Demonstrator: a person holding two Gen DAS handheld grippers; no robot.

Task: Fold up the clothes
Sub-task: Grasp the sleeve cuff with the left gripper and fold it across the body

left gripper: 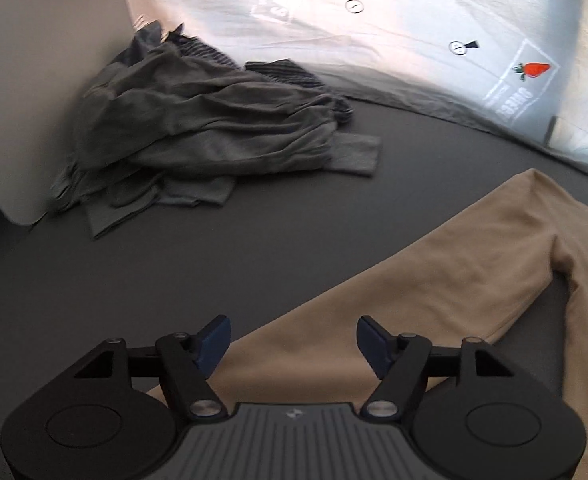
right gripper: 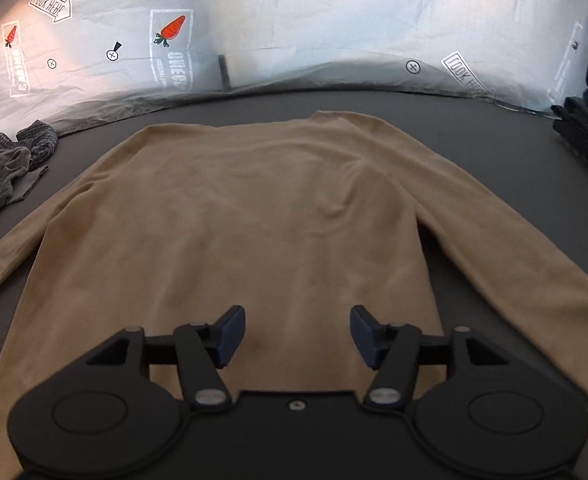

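Note:
A tan long-sleeved shirt [right gripper: 254, 208] lies spread flat on the dark grey table [right gripper: 493, 152], both sleeves stretched out to the sides. My right gripper [right gripper: 297, 332] hovers over the shirt's lower body, jaws open, nothing between its blue pads [right gripper: 230, 332]. In the left wrist view the shirt's left sleeve [left gripper: 433, 272] runs diagonally under my left gripper [left gripper: 293, 342], which is open and empty above the sleeve's end.
A crumpled heap of grey clothes [left gripper: 198, 136] sits at the table's left, also showing in the right wrist view as grey clothes [right gripper: 2, 172]. Dark items [right gripper: 585, 132] lie at the far right. A white printed sheet [right gripper: 294, 32] rises behind the table.

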